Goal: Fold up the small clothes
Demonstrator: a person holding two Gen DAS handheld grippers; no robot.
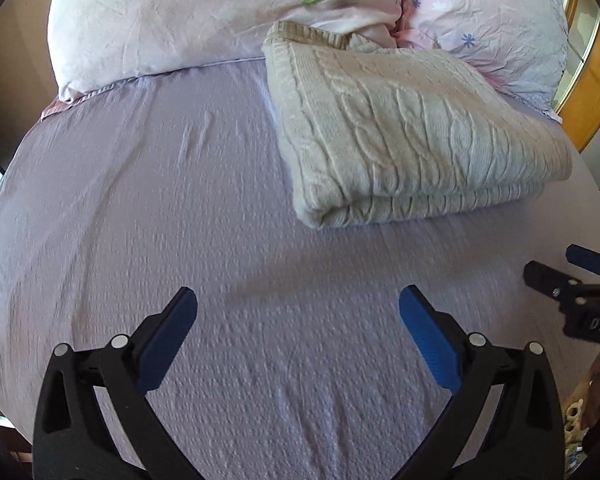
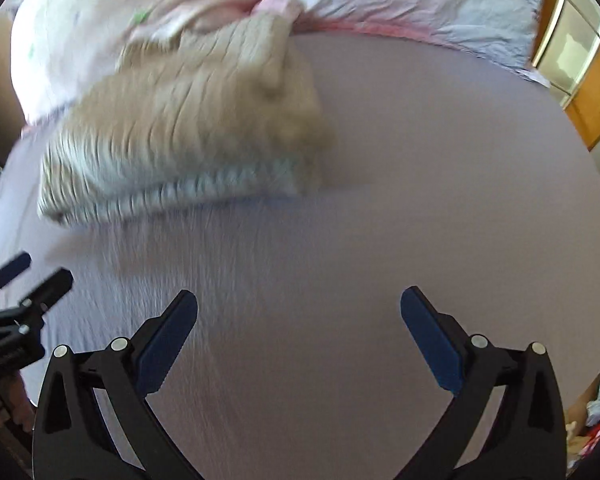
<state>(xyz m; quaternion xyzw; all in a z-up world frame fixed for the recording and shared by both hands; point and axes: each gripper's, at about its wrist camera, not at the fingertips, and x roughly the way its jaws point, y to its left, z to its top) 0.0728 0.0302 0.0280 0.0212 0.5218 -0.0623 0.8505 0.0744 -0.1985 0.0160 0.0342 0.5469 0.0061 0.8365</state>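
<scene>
— Looking at the bed (image 1: pixel 140 208) first: lilac sheet, two floral pillows (image 1: pixel 204 12) at the far end, and the folded cream cable-knit sweater (image 1: pixel 400 128) lying on the sheet with its far edge up against them.

— Which way does the sweater run?

— Its long axis goes roughly across the left wrist view, tilted so the right end sits a little farther off. The rounded fold faces the cameras; the ribbed hem (image 1: pixel 308 34) points toward the pillows. The right wrist view is smeared with blur, so I take no detail from it.

— And the tools?

— The left gripper (image 1: pixel 298 300) has its fingers spread wide with nothing between them, over bare sheet, well short of the sweater. The right gripper (image 2: pixel 299 300) is equally released and empty.

— So the step in hand?

— My judgement: the fold looks finished and both tools are clear of it. To do it well, I'd check that the stacked edges at the near side line up, and if one layer sticks out, pinch only that layer and draw it along the long axis rather than dragging the whole bundle.
</scene>
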